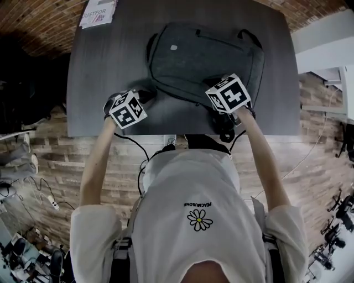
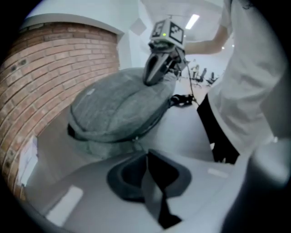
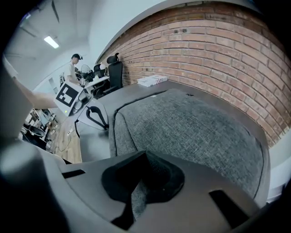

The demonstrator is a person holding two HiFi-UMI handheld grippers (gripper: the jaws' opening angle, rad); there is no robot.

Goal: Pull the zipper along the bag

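Closest to the head camera is the person's white T-shirt (image 1: 193, 221) with a daisy on the chest. Both bare forearms (image 1: 97, 160) reach out from it to the near edge of a dark grey table (image 1: 99, 66).

The left gripper (image 2: 146, 154) sits over the table's near-left part, just off the bag's near-left edge and not touching it. Its jaws are all but together, with only a thin slit between them, and they hold nothing. Just beyond its tips a small pale pull tab (image 2: 135, 138) hangs from the zip (image 2: 154, 122), a dark seam that curves round the bag's side.

The right gripper (image 3: 144, 154) is planted on the bag's near-right end. Its jaws are closed on a pinch of the bag's fabric, and the grey weave fills the slit between them.

The bag (image 1: 204, 55) is a backpack lying flat on the middle and right of the table, stretching away from both grippers. It is charcoal, with a heathered woven face and a rounded outline. A small pale label sits near its left end, and there are black straps (image 1: 250, 37) at its far right corner.

Farther off, a white booklet (image 1: 98, 12) lies on the table's far-left corner. A brick wall (image 3: 227, 59) rises behind the table. In the far background of the right gripper view a person (image 3: 72, 68) stands among desks.
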